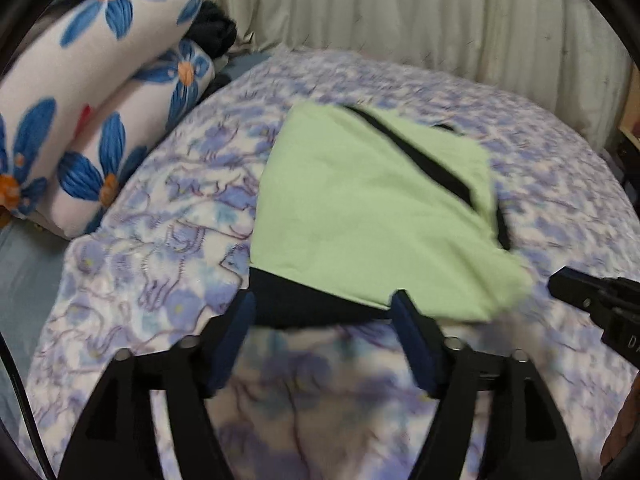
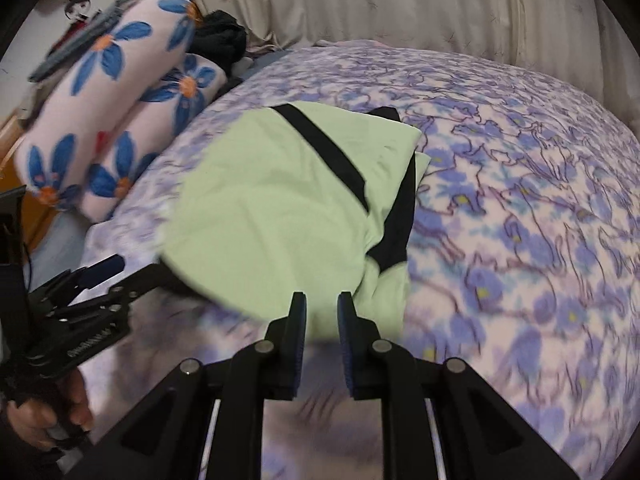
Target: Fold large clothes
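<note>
Your shirt (image 2: pixel 280 208) lies folded into a compact packet on the bed (image 2: pixel 520 208) just ahead of both claws, left claw (image 1: pixel 324 306) wide and empty, right claw (image 2: pixel 322 308) narrow and empty; perhaps one fold remains.

This is looking like a bedroom in a home. A bed (image 2: pixel 520 200) is wearing a purple flowered blanket, two rolled pillows (image 1: pixel 80 120) with blue flowers are lying beside it, and a pale curtain (image 1: pixel 400 8) is hanging behind.
</note>
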`<state>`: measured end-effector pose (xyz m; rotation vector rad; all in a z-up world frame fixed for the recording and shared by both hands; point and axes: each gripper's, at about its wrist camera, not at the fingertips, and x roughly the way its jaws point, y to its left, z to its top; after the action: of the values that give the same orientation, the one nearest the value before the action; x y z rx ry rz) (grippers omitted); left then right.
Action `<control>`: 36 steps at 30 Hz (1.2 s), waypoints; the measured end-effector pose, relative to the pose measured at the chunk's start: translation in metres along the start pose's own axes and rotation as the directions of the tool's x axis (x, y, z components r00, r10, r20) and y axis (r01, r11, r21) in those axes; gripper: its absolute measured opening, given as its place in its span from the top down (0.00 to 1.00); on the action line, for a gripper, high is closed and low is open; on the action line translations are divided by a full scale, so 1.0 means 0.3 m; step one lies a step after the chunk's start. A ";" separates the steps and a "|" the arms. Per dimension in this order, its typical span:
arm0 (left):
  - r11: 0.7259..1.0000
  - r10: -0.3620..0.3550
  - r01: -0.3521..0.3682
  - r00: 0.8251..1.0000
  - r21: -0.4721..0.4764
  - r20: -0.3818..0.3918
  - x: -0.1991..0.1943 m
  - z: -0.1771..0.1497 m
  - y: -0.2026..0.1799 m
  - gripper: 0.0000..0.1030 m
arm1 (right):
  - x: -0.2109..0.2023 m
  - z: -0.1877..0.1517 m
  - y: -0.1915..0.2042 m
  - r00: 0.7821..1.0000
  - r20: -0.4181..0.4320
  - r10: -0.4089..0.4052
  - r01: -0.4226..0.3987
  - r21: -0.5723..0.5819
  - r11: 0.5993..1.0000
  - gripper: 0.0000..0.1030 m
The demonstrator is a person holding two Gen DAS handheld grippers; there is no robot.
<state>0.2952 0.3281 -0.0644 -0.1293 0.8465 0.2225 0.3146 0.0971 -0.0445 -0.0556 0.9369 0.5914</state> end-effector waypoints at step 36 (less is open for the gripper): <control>0.992 -0.112 0.111 0.993 -0.064 -0.024 -0.843 -0.671 -0.482 0.03 | -0.914 -0.816 -0.256 0.988 0.095 -0.123 0.095 0.254 0.963 0.28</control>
<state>0.0222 0.1111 -0.0025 -0.2379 0.8572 0.1424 0.0492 -0.1642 0.0034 0.1483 0.8883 0.3673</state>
